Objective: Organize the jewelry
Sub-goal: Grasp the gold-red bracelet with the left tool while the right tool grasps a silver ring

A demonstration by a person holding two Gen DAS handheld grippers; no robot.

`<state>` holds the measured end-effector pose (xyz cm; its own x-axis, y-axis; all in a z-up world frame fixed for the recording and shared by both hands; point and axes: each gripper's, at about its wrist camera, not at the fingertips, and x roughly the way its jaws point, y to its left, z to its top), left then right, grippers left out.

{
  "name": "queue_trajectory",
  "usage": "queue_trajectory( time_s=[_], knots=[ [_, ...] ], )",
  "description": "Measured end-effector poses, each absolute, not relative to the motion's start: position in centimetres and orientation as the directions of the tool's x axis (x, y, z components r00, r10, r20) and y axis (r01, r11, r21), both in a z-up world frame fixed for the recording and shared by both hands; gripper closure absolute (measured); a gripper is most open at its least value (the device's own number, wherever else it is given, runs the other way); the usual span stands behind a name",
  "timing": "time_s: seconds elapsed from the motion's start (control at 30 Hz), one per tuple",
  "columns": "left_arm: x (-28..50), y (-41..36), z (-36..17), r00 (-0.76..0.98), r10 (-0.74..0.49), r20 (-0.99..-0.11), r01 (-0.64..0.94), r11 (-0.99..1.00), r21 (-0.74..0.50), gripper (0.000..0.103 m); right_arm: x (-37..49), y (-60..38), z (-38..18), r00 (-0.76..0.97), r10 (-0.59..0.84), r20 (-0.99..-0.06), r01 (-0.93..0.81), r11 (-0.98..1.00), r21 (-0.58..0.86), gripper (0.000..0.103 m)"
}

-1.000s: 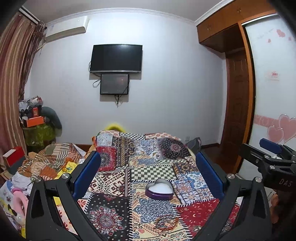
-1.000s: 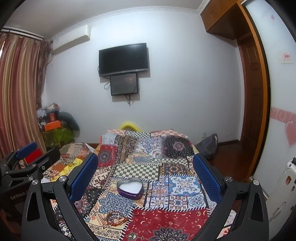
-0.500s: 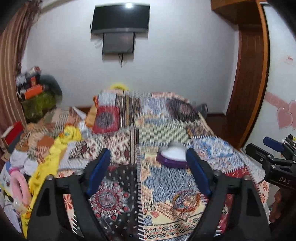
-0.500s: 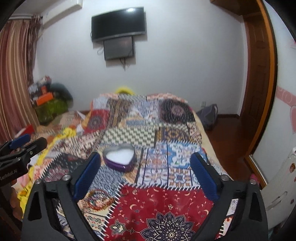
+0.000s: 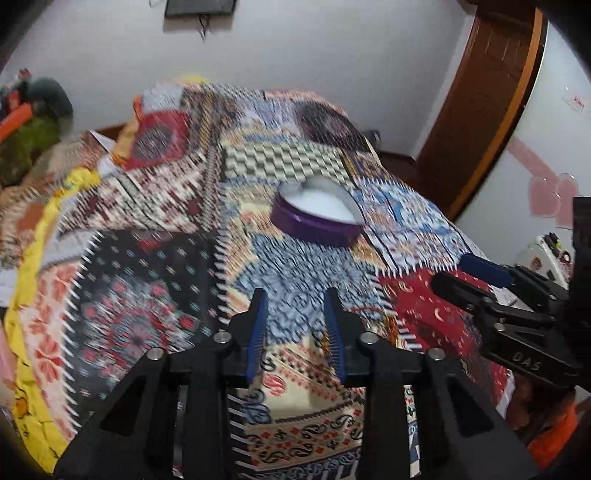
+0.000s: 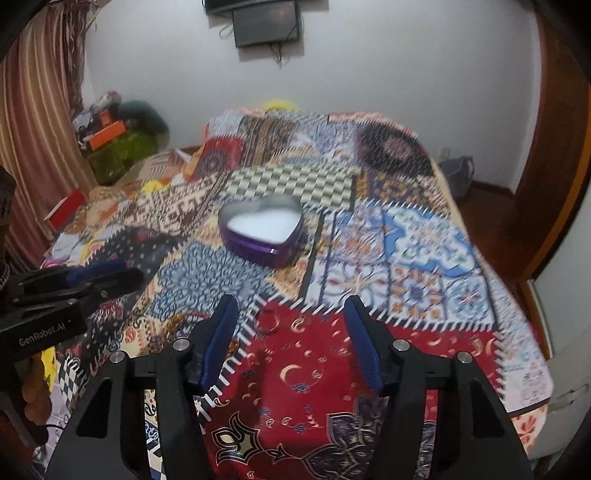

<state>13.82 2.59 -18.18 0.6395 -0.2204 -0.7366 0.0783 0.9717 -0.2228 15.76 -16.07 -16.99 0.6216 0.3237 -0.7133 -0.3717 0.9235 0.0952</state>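
A: Two grippers are seen low over the bed. The left gripper (image 5: pixel 297 325) is held with a narrow gap between its blue pads, and nothing is gripped. The right gripper (image 6: pixel 291 332) is held wider apart, also with nothing between its jaws.

B: What is seen nearest the tips?

A: On the quilt (image 6: pixel 424 266), a small ring (image 6: pixel 266 320) is seen lying on the red patch, between the right gripper's fingers and just ahead of them. A beaded bracelet (image 6: pixel 184 321) is partly visible just left of the right gripper's left finger, though it is blurred. In the left view a bit of it is glimpsed beside the right pad, mostly hidden.

B: And farther out?

A: The heart box (image 6: pixel 260 230) is placed open on the quilt, well beyond both grippers; its wall is purple and its inside pale, and nothing can be made out in it. Against the far wall a screen (image 6: pixel 266 23) is mounted.
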Motion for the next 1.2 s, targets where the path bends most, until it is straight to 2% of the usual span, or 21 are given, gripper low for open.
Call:
queue_trajectory(
  time_s=[0.07, 0.3, 0.57, 0.7, 0.8, 1.2],
  knots=[
    [14.0, 2.3, -18.8, 0.616, -0.237, -0.751, 0.087, 0.968, -0.235, 0.08, 16.3, -15.8, -17.6, 0.602, 0.331, -0.727, -0.379, 0.92, 0.105, 0.047],
    [14.0, 1.3, -20.3, 0.571, -0.306, -0.762, 0.131, 0.95, -0.283, 0.086, 17.3, -15.1, -19.2, 0.538, 0.35, -0.767, -0.408, 0.904, 0.127, 0.055],
    [14.7, 0.7, -21.7, 0.537, -0.314, -0.783, 0.126, 0.948, -0.294, 0.091, 18.3, -14.0, -20.8, 0.492, 0.341, -0.801, -0.425, 0.897, 0.121, 0.069],
    [14.7, 0.9, -21.8, 0.543, -0.33, -0.772, 0.129, 0.941, -0.312, 0.095, 18.4, -14.1, -20.9, 0.49, 0.348, -0.799, -0.427, 0.895, 0.128, 0.084],
    [14.7, 0.8, -21.7, 0.544, -0.36, -0.758, 0.143, 0.93, -0.339, 0.097, 18.3, -14.2, -20.8, 0.494, 0.356, -0.793, -0.427, 0.894, 0.135, 0.084],
    [14.0, 0.9, -18.0, 0.632, -0.327, -0.702, 0.153, 0.941, -0.301, 0.098, 17.6, -14.9, -18.4, 0.552, 0.361, -0.751, -0.412, 0.902, 0.131, 0.084]
  ],
)
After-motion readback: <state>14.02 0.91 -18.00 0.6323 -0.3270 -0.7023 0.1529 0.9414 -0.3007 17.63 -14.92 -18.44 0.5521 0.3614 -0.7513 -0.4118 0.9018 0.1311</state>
